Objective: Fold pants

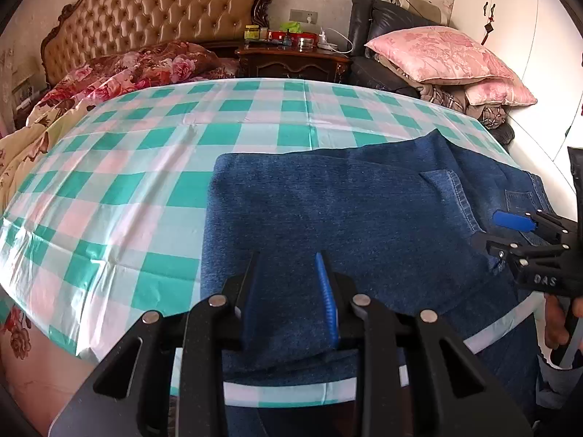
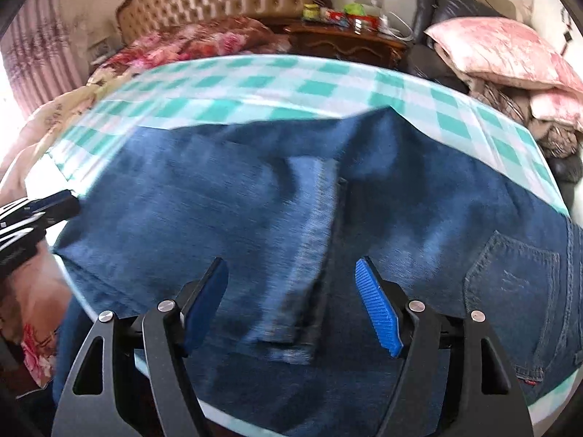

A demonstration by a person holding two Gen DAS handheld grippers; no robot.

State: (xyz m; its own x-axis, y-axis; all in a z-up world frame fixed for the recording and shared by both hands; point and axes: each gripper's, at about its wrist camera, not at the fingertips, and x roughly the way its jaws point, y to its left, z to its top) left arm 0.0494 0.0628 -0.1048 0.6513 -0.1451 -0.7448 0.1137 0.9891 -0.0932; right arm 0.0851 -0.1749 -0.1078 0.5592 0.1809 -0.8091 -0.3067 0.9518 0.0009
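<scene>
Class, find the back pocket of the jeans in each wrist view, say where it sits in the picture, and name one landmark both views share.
Left wrist view: the back pocket is small, at the far right edge, just above the right gripper.
Right wrist view: the pocket is large, at lower right, right of the blue finger.
Shared landmark: the tufted headboard, upper left in both.

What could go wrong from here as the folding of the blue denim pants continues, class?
1. The left gripper has the blue denim pants between its jaws; a weak pinch may let the fold drop.
2. The right gripper is open over the leg hem, leaving that side unheld.
3. The green checked plastic sheet might drag along.
</scene>
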